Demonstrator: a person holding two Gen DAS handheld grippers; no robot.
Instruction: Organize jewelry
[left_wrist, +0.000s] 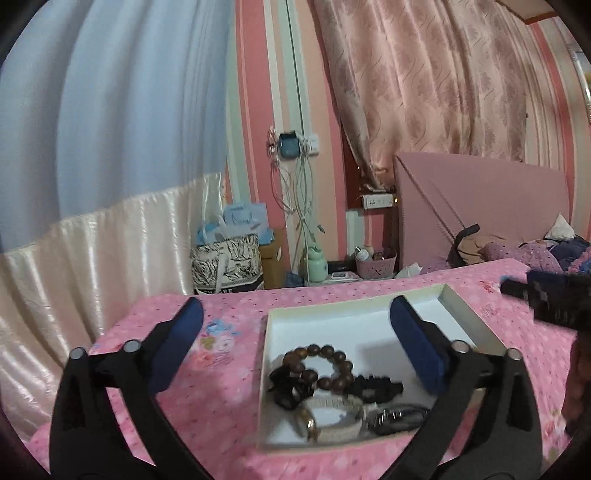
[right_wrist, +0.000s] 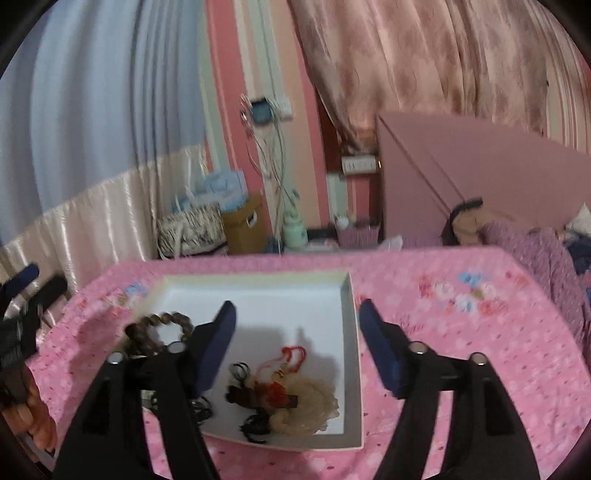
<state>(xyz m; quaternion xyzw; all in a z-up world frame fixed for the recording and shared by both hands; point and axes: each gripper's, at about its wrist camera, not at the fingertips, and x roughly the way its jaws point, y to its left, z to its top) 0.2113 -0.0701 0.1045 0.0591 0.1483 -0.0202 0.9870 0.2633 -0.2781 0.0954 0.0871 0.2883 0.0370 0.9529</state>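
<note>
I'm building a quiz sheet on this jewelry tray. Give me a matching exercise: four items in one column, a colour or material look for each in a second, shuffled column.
Items:
1. beaded bracelet
2. watch band
3. knotted cord charm
4. tray

Looks:
A. red
B. white with a pale rim
C. dark brown round beads
D. cream woven

Pairs: 1-C, 2-D, 3-A, 4-B
</note>
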